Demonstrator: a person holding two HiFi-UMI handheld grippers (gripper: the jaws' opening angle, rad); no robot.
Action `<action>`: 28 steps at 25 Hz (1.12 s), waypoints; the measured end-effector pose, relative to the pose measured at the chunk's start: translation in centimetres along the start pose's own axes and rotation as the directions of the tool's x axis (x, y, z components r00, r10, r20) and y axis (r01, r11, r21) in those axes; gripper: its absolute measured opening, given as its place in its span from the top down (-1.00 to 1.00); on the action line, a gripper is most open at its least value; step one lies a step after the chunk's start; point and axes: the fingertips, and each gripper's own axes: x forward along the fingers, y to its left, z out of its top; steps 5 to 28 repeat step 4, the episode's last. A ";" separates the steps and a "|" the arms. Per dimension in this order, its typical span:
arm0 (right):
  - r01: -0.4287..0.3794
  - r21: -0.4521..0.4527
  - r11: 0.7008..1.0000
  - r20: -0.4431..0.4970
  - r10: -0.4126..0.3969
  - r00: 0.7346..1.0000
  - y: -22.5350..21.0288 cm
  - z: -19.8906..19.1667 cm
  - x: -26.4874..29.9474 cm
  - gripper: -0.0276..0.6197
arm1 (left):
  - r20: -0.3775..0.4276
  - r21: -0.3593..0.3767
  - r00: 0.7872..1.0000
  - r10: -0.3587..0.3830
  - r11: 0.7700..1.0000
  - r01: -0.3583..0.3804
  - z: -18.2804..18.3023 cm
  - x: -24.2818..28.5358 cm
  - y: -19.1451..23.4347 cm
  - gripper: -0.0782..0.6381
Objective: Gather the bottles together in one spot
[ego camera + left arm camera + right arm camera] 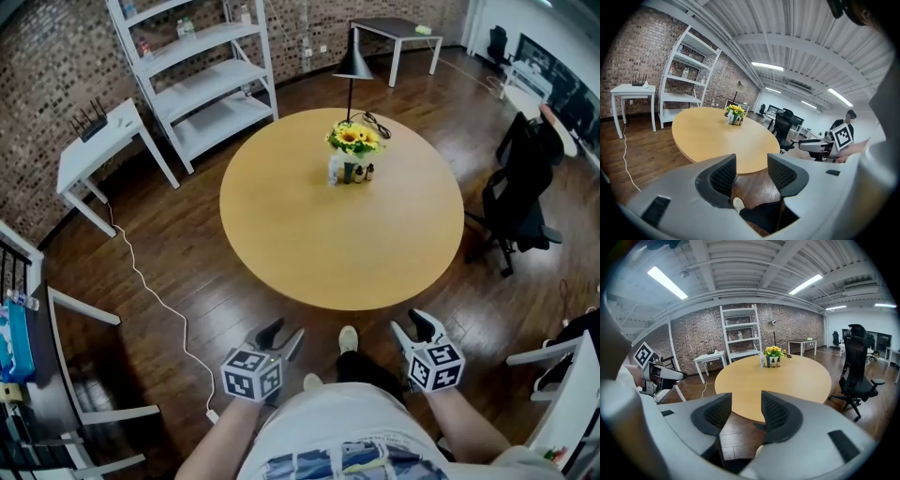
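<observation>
Three small bottles (349, 172) stand close together at the far side of the round wooden table (309, 244), beside a vase of sunflowers (354, 139). The same bottles (732, 119) show far off in the left gripper view, and as bottles (772, 361) in the right gripper view. My left gripper (286, 338) hangs open over the floor short of the table's near edge, nothing between its jaws. My right gripper (410, 330) is open too and empty, at the same distance from the table.
A black floor lamp (352, 66) stands behind the table. A black office chair (518, 192) sits at the right. A white shelf unit (202, 75) and a small white side table (98, 141) stand at the back left. A white cable (155, 291) runs over the wooden floor.
</observation>
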 end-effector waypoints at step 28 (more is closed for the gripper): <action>-0.011 -0.004 1.000 -0.012 0.011 1.000 -0.4 0.1 1.1 0.22 | -0.006 -0.007 1.000 0.008 1.000 -0.008 0.3 0.9 0.6 0.24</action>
